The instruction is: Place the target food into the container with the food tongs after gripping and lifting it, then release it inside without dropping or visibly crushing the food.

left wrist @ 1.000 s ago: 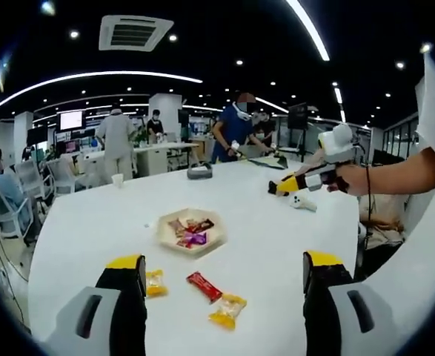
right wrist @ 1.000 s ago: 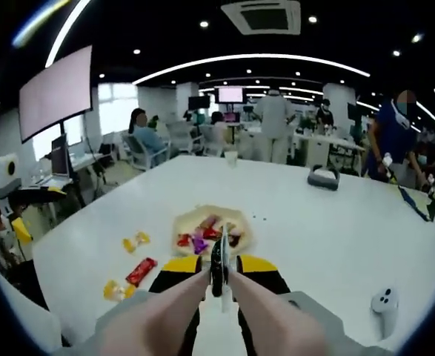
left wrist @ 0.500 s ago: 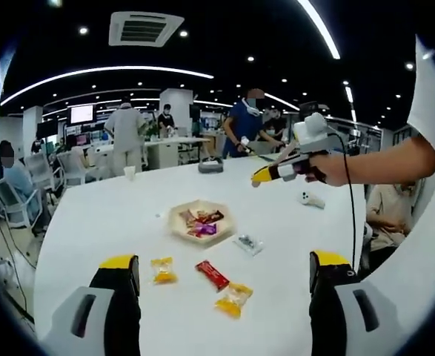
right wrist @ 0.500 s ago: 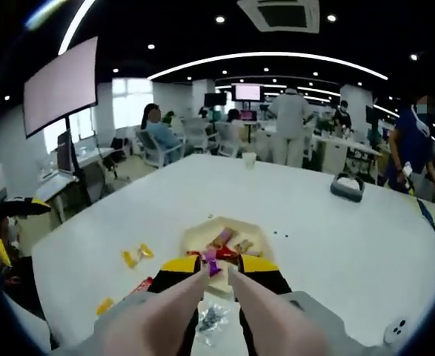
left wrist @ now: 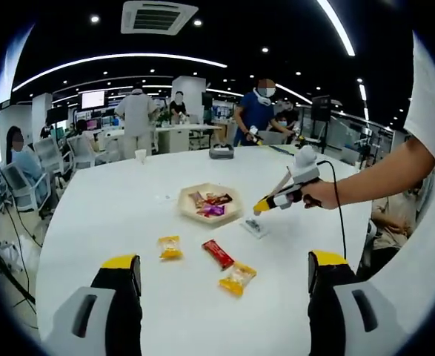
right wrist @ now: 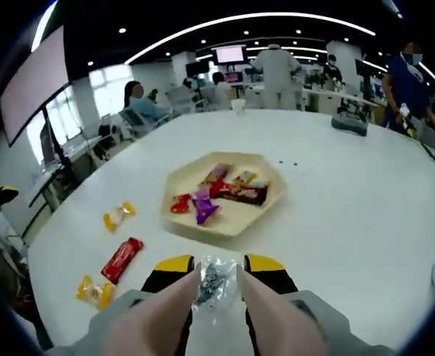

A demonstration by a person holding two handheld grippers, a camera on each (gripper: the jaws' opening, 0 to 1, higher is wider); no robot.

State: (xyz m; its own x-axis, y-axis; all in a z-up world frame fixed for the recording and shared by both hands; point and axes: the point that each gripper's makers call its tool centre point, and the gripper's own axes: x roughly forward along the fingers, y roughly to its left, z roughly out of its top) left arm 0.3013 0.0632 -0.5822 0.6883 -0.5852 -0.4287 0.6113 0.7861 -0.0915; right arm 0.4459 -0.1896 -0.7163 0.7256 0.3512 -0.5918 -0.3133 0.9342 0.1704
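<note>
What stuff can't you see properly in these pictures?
- What is inside the clear packet: right gripper view, too small and blurry.
- Whether the tongs touch that packet: right gripper view, their tips hide its edges.
- Names on the sweets in the tray: both views, too small.
- The packet in the left gripper view: too small.

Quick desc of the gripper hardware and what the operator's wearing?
Left gripper: two black jaws with yellow tips on light grey housings with dark slots. Right gripper: black jaws with yellow tips, with pale food tongs mounted between them; in the left gripper view it has a white top unit and a black cable trailing from it. The person wears a white short sleeve.
</note>
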